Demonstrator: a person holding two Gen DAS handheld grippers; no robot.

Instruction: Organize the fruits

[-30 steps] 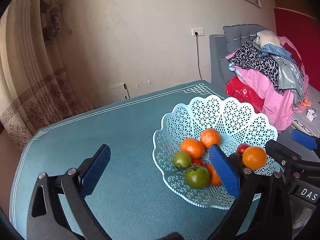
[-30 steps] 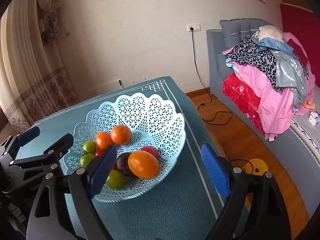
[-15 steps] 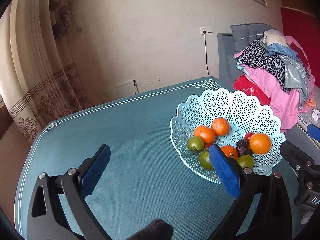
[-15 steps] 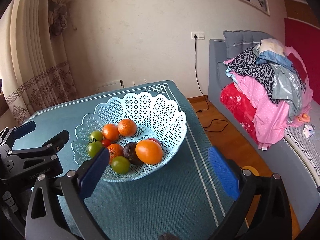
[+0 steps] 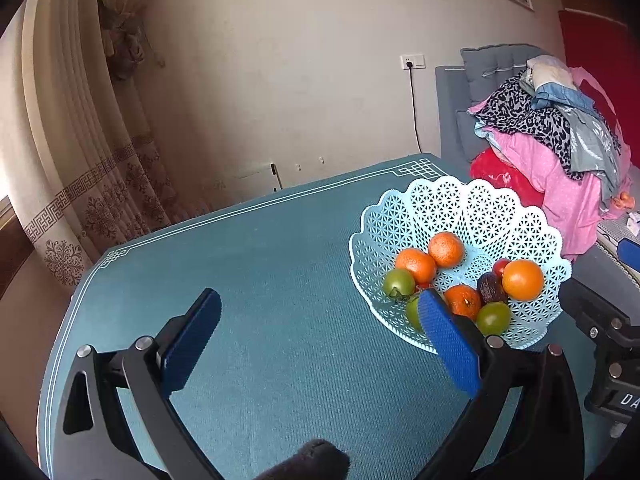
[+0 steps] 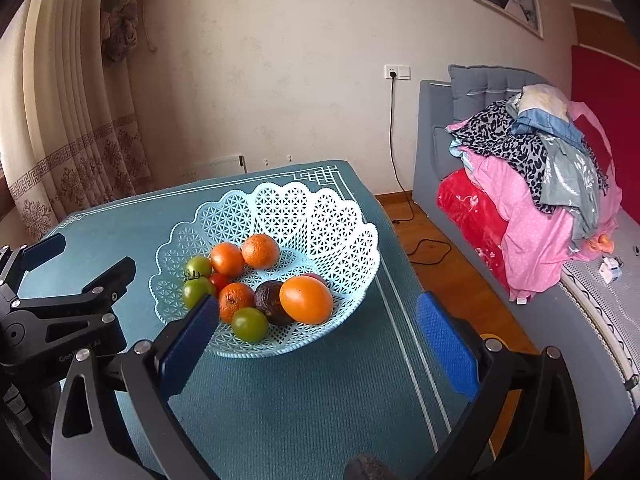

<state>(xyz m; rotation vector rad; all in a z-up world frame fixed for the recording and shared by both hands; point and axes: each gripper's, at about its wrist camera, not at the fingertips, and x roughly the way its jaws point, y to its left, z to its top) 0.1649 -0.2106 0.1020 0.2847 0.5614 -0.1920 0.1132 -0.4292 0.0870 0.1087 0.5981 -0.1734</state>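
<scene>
Both claws stood wide & empty above the teal bench (image 5: 280, 272). The lattice basket (image 6: 320, 216) w/ all the fruit sat centre-left in the right wrist frame, just ahead of the right claw (image 6: 316, 328). For the left claw (image 5: 320, 332) it lay off to the lower right, so the right was nearer (my read). The big orange fruit (image 6: 306, 299) lay closest, long axis roughly across the frame.
</scene>
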